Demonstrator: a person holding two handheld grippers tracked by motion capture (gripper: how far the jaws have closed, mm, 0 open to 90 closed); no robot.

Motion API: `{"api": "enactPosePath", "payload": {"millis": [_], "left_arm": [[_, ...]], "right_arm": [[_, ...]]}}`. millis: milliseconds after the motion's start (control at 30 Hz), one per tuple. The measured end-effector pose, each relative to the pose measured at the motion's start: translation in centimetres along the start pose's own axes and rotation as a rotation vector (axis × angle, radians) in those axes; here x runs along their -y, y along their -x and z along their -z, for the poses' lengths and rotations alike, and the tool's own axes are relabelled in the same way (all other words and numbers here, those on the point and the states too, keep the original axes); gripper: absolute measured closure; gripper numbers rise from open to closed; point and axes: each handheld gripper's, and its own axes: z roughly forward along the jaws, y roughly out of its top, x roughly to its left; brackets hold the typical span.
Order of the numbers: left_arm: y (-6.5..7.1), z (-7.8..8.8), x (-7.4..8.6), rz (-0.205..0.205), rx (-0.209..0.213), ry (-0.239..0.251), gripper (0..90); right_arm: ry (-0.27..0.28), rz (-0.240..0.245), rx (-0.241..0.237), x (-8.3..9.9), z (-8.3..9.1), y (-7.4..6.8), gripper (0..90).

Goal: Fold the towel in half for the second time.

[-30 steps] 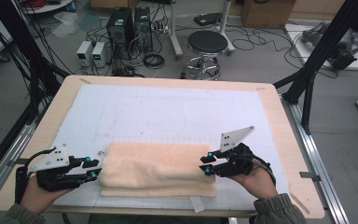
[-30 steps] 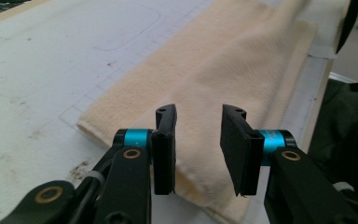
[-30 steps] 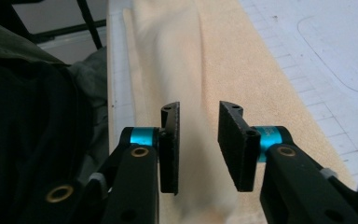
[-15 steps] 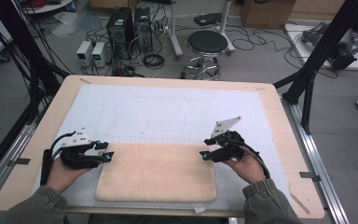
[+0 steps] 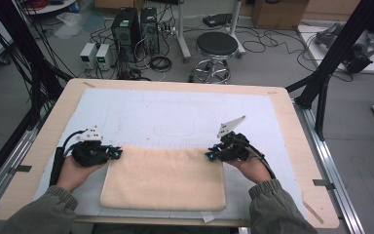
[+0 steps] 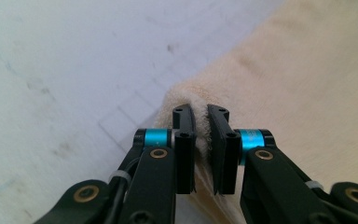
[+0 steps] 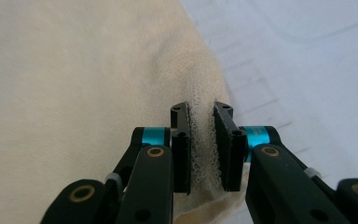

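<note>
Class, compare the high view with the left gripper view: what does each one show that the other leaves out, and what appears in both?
High view alone: the whole cream towel on the white mat, the right hand-held gripper at the towel's far right corner, the stool and the computers on the floor.
Left gripper view alone: terry cloth bunched between the black pads, pinched close up.
Both: the left hand-held gripper clamped on the towel's far left corner, with the mat beneath.

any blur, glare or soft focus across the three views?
High view: even light, no glare, slightly soft, mild wide-angle bend at the table edges. Left gripper view: fingers sharp on the towel corner, mat behind blurred. Right gripper view: towel loops between the fingers crisp, the far towel washed out and soft.
</note>
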Motion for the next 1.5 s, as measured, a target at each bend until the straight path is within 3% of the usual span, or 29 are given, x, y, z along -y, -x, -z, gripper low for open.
{"api": "enactPosePath", "payload": {"millis": [100,167,233,300,367,500,633,733,800,867,933,1033,1167,1267,1333,1400,1500], "left_arm": [[-0.4,-0.1,-1.6,0.007,-0.034,0.026,81.0],[-1.0,-1.3,-2.0,0.025,-0.063,0.020,80.4],[-1.8,-2.7,-1.9,0.058,-0.094,-0.011,78.0],[-2.4,-3.7,-1.5,0.071,-0.153,-0.056,65.4],[-2.7,-3.5,-1.2,0.095,-0.134,-0.037,55.2],[-2.1,-2.2,-1.0,0.018,-0.099,0.011,50.4],[-1.5,-2.5,-0.9,-0.045,-0.053,0.015,51.0],[-1.2,-3.8,-0.8,-0.076,-0.048,-0.021,52.2],[-1.2,-4.8,-0.5,-0.096,-0.049,-0.075,57.8],[-1.3,-5.4,-0.1,-0.101,-0.035,-0.083,68.7],[-1.0,-5.3,-0.2,-0.112,-0.053,-0.074,82.9],[-0.7,-4.4,-0.5,-0.106,-0.066,-0.057,86.0],[-0.6,-2.1,-1.7,-0.075,-0.053,0.038,86.2],[-1.0,-2.1,-2.8,-0.053,-0.082,0.070,86.0],[-1.5,-3.1,-3.2,-0.024,-0.111,0.069,85.9],[-2.0,-4.5,-3.1,-0.009,-0.132,0.038,84.3],[-2.2,-5.5,-2.5,-0.016,-0.096,-0.025,77.5]], "right_arm": [[0.020,-0.021,0.040,-0.4,0.9,0.5,78.7],[0.028,-0.043,0.065,-0.1,0.4,1.7,76.6],[0.002,-0.083,0.103,0.4,-0.8,3.2,69.7],[-0.018,-0.139,0.133,1.0,-2.1,4.4,59.1],[0.007,-0.164,0.129,1.4,-2.2,4.8,55.5],[0.045,-0.083,0.145,1.4,-0.7,3.4,55.2],[0.022,-0.019,0.127,1.4,0.0,1.7,52.6],[-0.009,0.024,0.120,1.1,-0.4,1.0,50.8],[-0.048,0.024,0.119,1.1,-1.4,1.1,50.8],[-0.068,0.009,0.097,1.3,-2.5,1.6,57.7],[-0.041,0.004,0.067,1.4,-2.7,1.9,78.9],[-0.050,0.042,0.065,0.9,-2.4,1.5,85.3],[0.056,0.074,0.085,-0.2,0.4,0.4,85.4],[0.066,0.065,0.109,-0.6,1.1,0.9,84.3],[0.066,0.023,0.119,-0.5,0.6,1.7,82.7],[0.037,-0.021,0.142,-0.1,-0.5,3.0,77.2],[0.002,-0.065,0.153,0.7,-1.9,4.1,60.1]]}}
